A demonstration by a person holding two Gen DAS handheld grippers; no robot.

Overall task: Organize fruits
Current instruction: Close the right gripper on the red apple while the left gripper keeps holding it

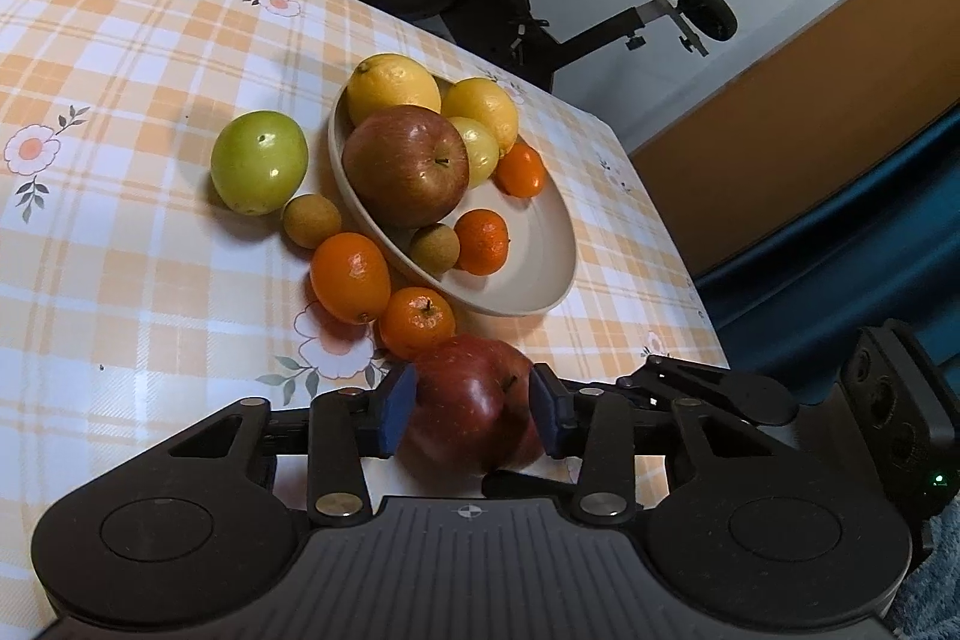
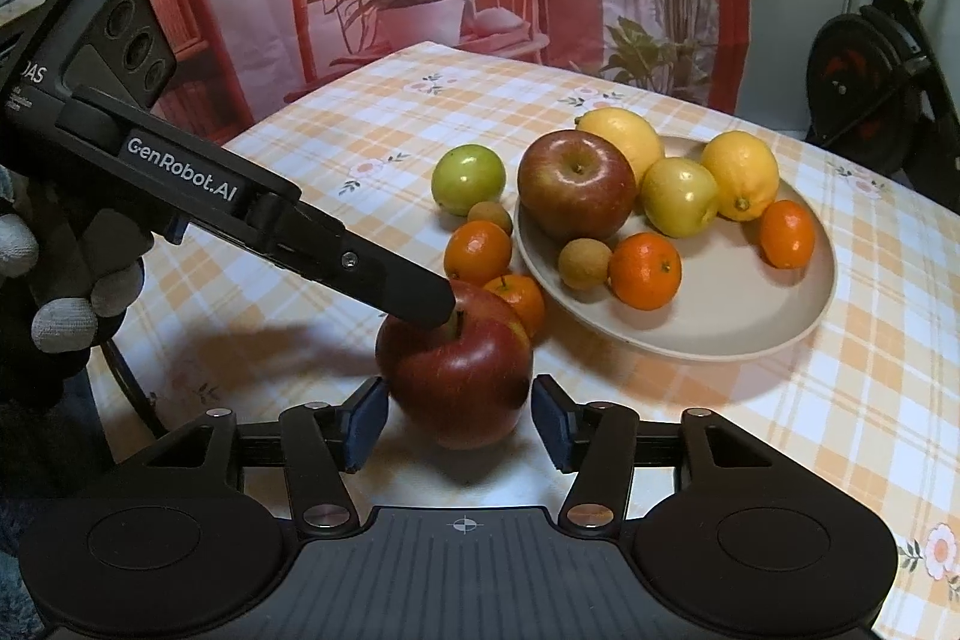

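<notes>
Red and glossy, the loose apple sits on the checked tablecloth, between the blue pads of both claws at once. The left gripper has its pads pressed to the apple's flanks, so I take it as gripping; from the right-hand camera its finger rests over the stem. The right gripper stands open, pads just clear of the skin on either side. No earlier look lets me judge how they came there.

Just beyond the claws lie two small oranges, a brown longan, and a green apple farther off. Beyond and to the right sits the beige plate, already holding a second red apple, lemons and oranges.

Step in hand, I'd say: picking this apple up. Next, lift cleanly and set it on the plate's bare near side, though whether the grip is firm I can't quite tell.
</notes>
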